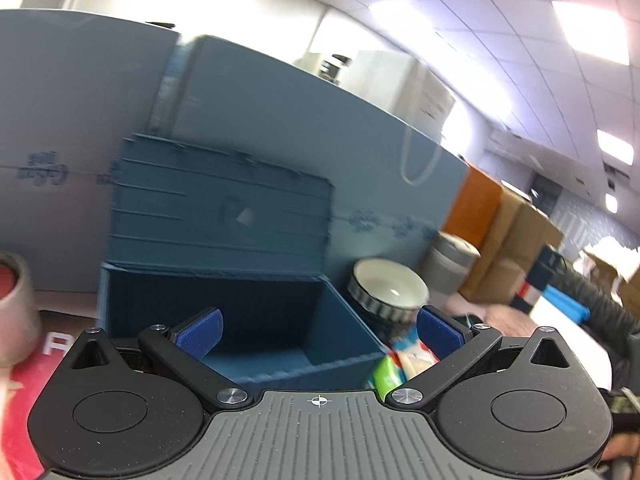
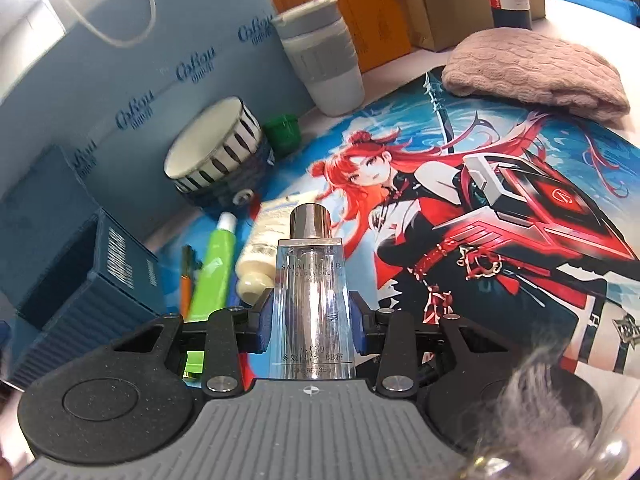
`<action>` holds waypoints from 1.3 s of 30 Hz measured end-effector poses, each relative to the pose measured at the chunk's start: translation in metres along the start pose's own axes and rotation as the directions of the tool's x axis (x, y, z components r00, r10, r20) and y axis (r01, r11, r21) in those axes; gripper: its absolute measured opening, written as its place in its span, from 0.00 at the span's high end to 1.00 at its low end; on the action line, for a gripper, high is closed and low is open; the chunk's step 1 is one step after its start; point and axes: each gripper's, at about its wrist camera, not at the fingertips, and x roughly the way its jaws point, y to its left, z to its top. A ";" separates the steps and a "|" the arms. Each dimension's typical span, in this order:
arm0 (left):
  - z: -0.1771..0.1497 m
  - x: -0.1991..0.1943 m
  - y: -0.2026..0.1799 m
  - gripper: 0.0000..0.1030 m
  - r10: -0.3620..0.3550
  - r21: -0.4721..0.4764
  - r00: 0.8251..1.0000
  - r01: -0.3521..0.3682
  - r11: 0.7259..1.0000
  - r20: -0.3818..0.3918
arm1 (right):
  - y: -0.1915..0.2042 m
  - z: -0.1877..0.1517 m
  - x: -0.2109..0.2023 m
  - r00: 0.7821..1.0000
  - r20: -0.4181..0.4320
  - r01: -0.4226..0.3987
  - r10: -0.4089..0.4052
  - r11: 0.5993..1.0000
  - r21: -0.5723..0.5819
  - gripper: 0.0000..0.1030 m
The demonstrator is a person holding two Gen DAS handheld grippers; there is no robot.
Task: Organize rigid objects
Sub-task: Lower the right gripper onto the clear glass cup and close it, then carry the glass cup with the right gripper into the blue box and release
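Bottle [image 2: 311, 300] upright between right hand-held gripper [image 2: 312, 330] pads.

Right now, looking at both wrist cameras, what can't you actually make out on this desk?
- Clear bottle, right wrist view: its base is hidden behind the right gripper.
- Green tube, same view: lower end covered by the gripper's linkage.
- Blue box, left wrist view: motion blur smears its lid markings, and the left gripper hides its near wall.
- Tape roll, left wrist view: cut off by the left edge, blurred.
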 end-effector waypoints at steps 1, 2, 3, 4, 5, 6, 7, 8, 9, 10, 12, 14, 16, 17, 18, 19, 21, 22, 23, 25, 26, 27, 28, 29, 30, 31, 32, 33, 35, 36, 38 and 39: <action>0.003 -0.002 0.006 0.00 0.015 -0.009 1.000 -0.015 1.000 0.008 | -0.001 0.001 -0.005 1.000 0.013 -0.024 0.024 1.000 0.008 0.66; 0.006 -0.003 0.012 0.00 0.034 -0.016 0.999 -0.034 0.999 0.016 | -0.001 0.002 -0.010 0.999 0.027 -0.047 0.047 0.999 0.015 0.66; 0.009 -0.005 0.018 0.00 0.056 -0.025 0.998 -0.055 0.998 0.021 | 0.000 0.004 -0.015 0.997 0.039 -0.072 0.071 0.997 0.021 0.66; 0.012 -0.006 0.025 0.00 0.075 -0.036 0.997 -0.074 0.997 0.024 | 0.002 0.007 -0.019 0.993 0.051 -0.106 0.105 0.994 0.016 0.66; 0.014 -0.007 0.033 0.00 0.090 -0.050 0.996 -0.088 0.995 0.025 | 0.006 0.010 -0.022 0.987 0.062 -0.150 0.150 0.989 -0.002 0.66; 0.017 -0.008 0.041 0.00 0.100 -0.066 0.995 -0.098 0.993 0.024 | 0.012 0.013 -0.025 0.976 0.073 -0.202 0.203 0.979 -0.032 0.66; 0.019 -0.009 0.048 0.00 0.108 -0.087 0.994 -0.106 0.991 0.023 | 0.019 0.016 -0.026 0.963 0.082 -0.250 0.255 0.966 -0.066 0.66; 0.021 -0.011 0.056 0.00 0.113 -0.110 0.993 -0.110 0.988 0.025 | 0.029 0.020 -0.028 0.948 0.091 -0.295 0.306 0.949 -0.111 0.66; 0.022 -0.012 0.062 0.00 0.116 -0.131 0.993 -0.111 0.985 0.026 | 0.040 0.023 -0.028 0.931 0.100 -0.334 0.352 0.929 -0.160 0.66; 0.023 -0.011 0.066 0.00 0.116 -0.147 0.993 -0.111 0.983 0.023 | 0.052 0.026 -0.027 0.913 0.103 -0.368 0.395 0.905 -0.215 0.66; 0.024 -0.008 0.072 0.00 0.112 -0.151 0.994 -0.110 0.982 0.008 | 0.077 0.031 -0.021 0.874 0.090 -0.427 0.478 0.843 -0.327 0.66; 0.025 -0.006 0.075 0.00 0.112 -0.148 0.994 -0.111 0.983 -0.001 | 0.102 0.037 -0.012 0.830 0.045 -0.482 0.555 0.757 -0.441 0.66; 0.023 -0.008 0.078 0.00 0.111 -0.154 0.994 -0.109 0.982 0.005 | 0.124 0.040 -0.001 0.762 -0.028 -0.544 0.647 0.616 -0.570 0.66; 0.023 -0.008 0.079 0.00 0.113 -0.159 0.994 -0.110 0.981 0.010 | 0.134 0.040 0.004 0.722 -0.082 -0.570 0.687 0.523 -0.634 0.66; 0.022 -0.009 0.080 0.00 0.117 -0.162 0.993 -0.114 0.980 0.013 | 0.143 0.041 0.010 0.693 -0.132 -0.586 0.709 0.447 -0.676 0.66; 0.022 -0.009 0.080 0.00 0.121 -0.162 0.993 -0.117 0.980 0.011 | 0.154 0.042 0.016 0.682 -0.178 -0.589 0.710 0.388 -0.709 0.66; 0.023 -0.008 0.079 0.00 0.117 -0.157 0.993 -0.114 0.981 0.006 | 0.175 0.039 0.029 0.684 -0.260 -0.574 0.682 0.283 -0.768 0.66; 0.023 -0.008 0.079 0.00 0.115 -0.153 0.993 -0.113 0.982 0.002 | 0.186 0.037 0.037 0.695 -0.298 -0.563 0.655 0.237 -0.791 0.66; 0.023 -0.007 0.079 0.00 0.114 -0.147 0.993 -0.113 0.983 -0.001 | 0.196 0.035 0.045 0.707 -0.333 -0.555 0.623 0.197 -0.809 0.66; 0.022 -0.006 0.078 0.00 0.119 -0.139 0.993 -0.119 0.983 -0.007 | 0.214 0.031 0.058 0.733 -0.389 -0.540 0.558 0.128 -0.832 0.66; 0.022 -0.006 0.078 0.00 0.119 -0.138 0.993 -0.120 0.983 -0.011 | 0.222 0.029 0.064 0.740 -0.419 -0.539 0.527 0.092 -0.837 0.66; 0.022 -0.005 0.079 0.00 0.118 -0.141 0.993 -0.119 0.983 -0.015 | 0.228 0.029 0.069 0.737 -0.452 -0.551 0.503 0.058 -0.833 0.66; 0.022 -0.004 0.081 0.00 0.116 -0.145 0.993 -0.118 0.982 -0.020 | 0.233 0.028 0.074 0.730 -0.486 -0.570 0.481 0.035 -0.821 0.66; 0.022 -0.003 0.082 0.00 0.114 -0.151 0.993 -0.116 0.982 -0.023 | 0.235 0.026 0.076 0.724 -0.513 -0.585 0.461 0.018 -0.811 0.66; 0.021 -0.002 0.083 0.00 0.115 -0.157 0.993 -0.118 0.981 -0.027 | 0.240 0.026 0.081 0.723 -0.535 -0.597 0.437 0.003 -0.803 0.66; 0.021 -0.001 0.085 0.00 0.118 -0.160 0.993 -0.121 0.980 -0.029 | 0.244 0.025 0.086 0.725 -0.552 -0.604 0.411 -0.007 -0.797 0.66; 0.020 0.000 0.085 0.00 0.123 -0.162 0.992 -0.126 0.979 -0.031 | 0.247 0.024 0.090 0.726 -0.569 -0.612 0.386 -0.013 -0.791 0.66; 0.019 0.001 0.086 0.00 0.127 -0.164 0.991 -0.131 0.978 -0.035 | 0.249 0.020 0.094 0.727 -0.584 -0.621 0.362 -0.016 -0.783 0.66; 0.018 0.003 0.086 0.00 0.127 -0.166 0.991 -0.133 0.977 -0.044 | 0.254 0.015 0.098 0.728 -0.611 -0.637 0.312 -0.023 -0.771 0.66; 0.018 0.004 0.086 0.00 0.126 -0.164 0.991 -0.132 0.978 -0.045 | 0.260 0.014 0.099 0.729 -0.622 -0.642 0.287 -0.031 -0.766 0.66; 0.018 0.004 0.085 0.00 0.126 -0.159 0.991 -0.131 0.978 -0.047 | 0.261 0.013 0.105 0.724 -0.641 -0.658 0.256 -0.023 -0.753 0.66; 0.018 0.005 0.084 0.00 0.125 -0.158 0.991 -0.132 0.979 -0.048 | 0.261 0.015 0.108 0.721 -0.646 -0.666 0.252 -0.005 -0.745 0.66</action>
